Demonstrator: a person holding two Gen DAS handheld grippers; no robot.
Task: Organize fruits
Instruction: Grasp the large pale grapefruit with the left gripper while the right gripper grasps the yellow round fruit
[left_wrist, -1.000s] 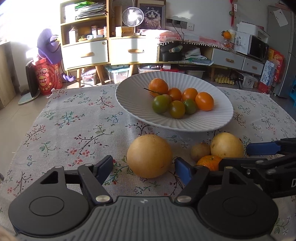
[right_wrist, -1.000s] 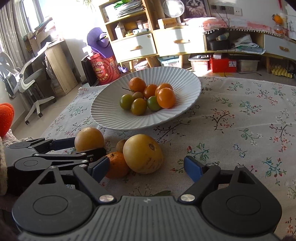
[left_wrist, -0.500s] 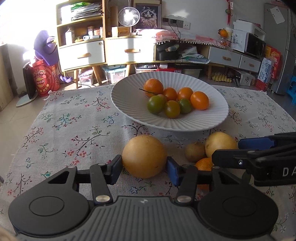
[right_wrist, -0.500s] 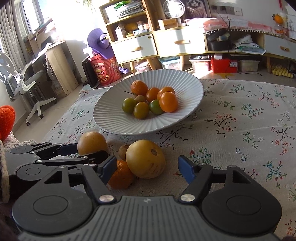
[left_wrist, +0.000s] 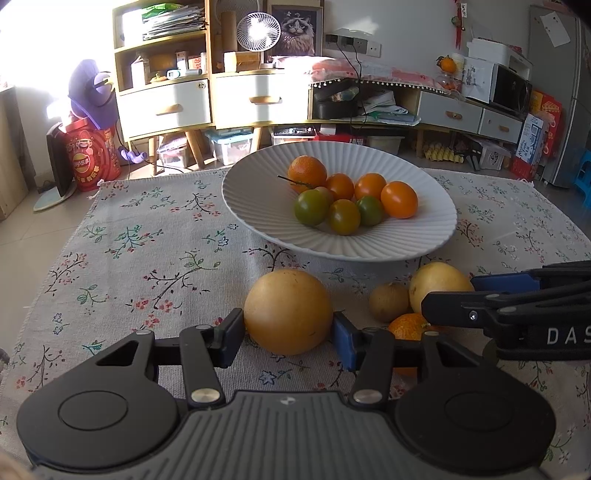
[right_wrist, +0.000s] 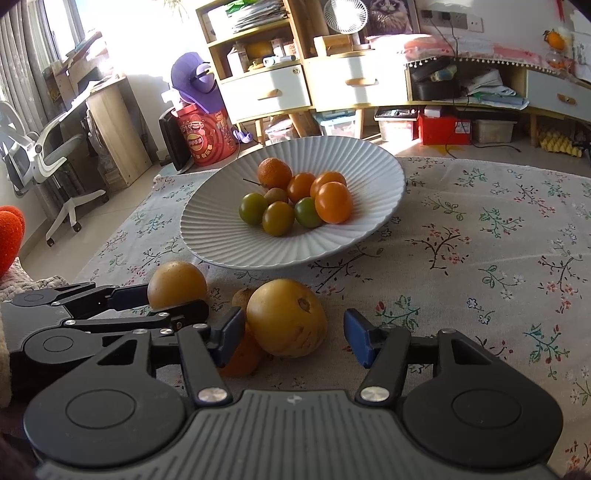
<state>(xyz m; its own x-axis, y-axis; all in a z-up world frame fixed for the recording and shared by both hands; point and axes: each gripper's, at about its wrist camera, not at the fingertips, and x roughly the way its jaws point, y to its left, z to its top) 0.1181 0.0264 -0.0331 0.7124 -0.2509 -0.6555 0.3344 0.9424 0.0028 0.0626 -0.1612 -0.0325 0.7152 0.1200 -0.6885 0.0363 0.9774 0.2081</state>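
A large yellow round fruit (left_wrist: 288, 310) lies on the flowered tablecloth, and my left gripper (left_wrist: 288, 325) is shut on it, both blue pads pressing its sides. To its right lies a second yellow fruit (right_wrist: 286, 317) between the jaws of my right gripper (right_wrist: 293, 325). Those jaws are closing: the left pad is at the fruit, the right pad still stands clear of it. A small brown fruit (right_wrist: 242, 295) and a mandarin (right_wrist: 242, 356) lie between the two big fruits. Behind them the white ribbed plate (left_wrist: 258, 206) holds several orange and green fruits.
The cloth (left_wrist: 147, 258) covers a low table whose far edge is just beyond the plate. Bare cloth lies left of the left gripper and right of the right gripper (right_wrist: 498, 240). Cabinets, a fan and boxes stand on the floor behind.
The left jaws closed onto the yellow fruit about half a second ago and have held since. The right jaws have narrowed around the second yellow fruit. Neither hand has shifted.
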